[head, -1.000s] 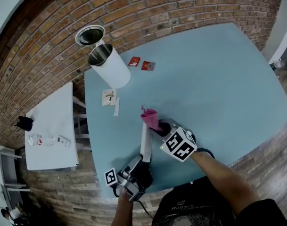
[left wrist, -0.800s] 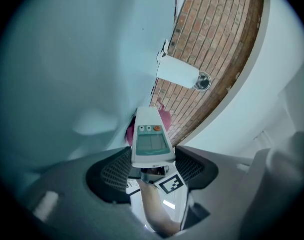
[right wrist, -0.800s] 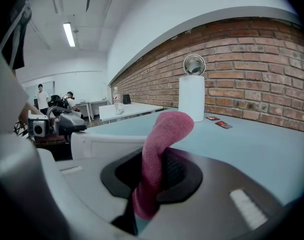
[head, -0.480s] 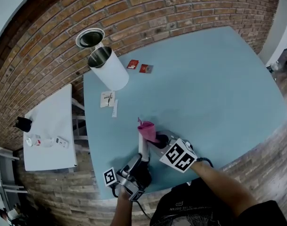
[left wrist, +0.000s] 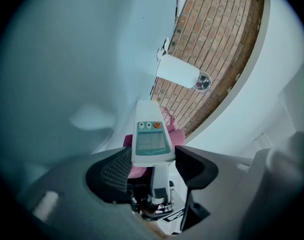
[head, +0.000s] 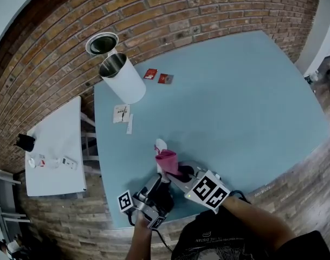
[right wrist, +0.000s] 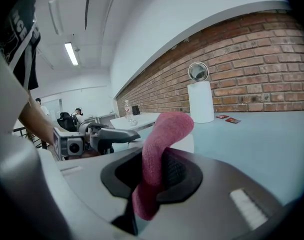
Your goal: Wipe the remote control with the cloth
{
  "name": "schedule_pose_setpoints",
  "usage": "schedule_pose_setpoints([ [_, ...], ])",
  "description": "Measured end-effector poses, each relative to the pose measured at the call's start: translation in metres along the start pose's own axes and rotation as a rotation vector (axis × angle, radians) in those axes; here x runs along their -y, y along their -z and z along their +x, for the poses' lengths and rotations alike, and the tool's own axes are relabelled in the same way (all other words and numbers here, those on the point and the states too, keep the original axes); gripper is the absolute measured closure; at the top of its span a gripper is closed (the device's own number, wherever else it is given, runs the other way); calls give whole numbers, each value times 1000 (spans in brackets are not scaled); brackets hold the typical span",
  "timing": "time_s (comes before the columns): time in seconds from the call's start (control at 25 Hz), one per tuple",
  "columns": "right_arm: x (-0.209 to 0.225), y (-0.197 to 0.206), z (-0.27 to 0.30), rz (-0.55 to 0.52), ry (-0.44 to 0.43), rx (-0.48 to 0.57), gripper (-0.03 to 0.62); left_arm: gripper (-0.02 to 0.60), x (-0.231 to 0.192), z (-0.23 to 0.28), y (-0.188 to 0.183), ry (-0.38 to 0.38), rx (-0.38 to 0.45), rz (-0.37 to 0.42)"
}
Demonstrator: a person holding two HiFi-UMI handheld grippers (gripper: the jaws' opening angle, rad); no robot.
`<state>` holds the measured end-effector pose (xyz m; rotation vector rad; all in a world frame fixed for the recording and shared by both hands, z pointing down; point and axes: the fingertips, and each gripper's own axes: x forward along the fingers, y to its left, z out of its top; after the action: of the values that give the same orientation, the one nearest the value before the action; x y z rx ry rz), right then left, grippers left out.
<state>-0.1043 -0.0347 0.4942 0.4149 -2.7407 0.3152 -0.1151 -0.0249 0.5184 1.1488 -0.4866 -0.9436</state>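
Observation:
In the head view my left gripper (head: 160,181) sits at the blue table's near edge. It is shut on the lower end of a white remote control (head: 161,145), which points away from me. The left gripper view shows the remote's screen and buttons (left wrist: 152,139) between the left gripper's (left wrist: 152,160) jaws. My right gripper (head: 179,172) comes in from the right, shut on a pink cloth (head: 167,161). The cloth lies across the remote's middle, and the remote's far tip shows beyond it. The cloth (right wrist: 159,154) stands up between the right gripper's (right wrist: 159,173) jaws.
A white cylinder bin (head: 124,80) lies tipped at the table's far left, and a round metal bin (head: 102,42) stands on the floor behind it. Two red packets (head: 158,76) and paper cards (head: 121,112) lie nearby. A white side table (head: 56,145) stands to the left.
The right gripper has drawn the pink cloth along the remote toward me and the left gripper, so the remote's far tip is now uncovered. The left gripper has kept still.

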Motion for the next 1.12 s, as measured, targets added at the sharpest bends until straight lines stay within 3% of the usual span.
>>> schedule_pose_setpoints([
  [0.36,-26,-6,-22,11,-48,34,528,314,0,7,1,8,15,-2],
  [0.56,-42,-30,-33,40,-108,123,528,314,0,8,0,11,24,-9],
  [1.12,-45,9,-18,6,-114,-60,528,316,1,9,3,14,27,-13],
])
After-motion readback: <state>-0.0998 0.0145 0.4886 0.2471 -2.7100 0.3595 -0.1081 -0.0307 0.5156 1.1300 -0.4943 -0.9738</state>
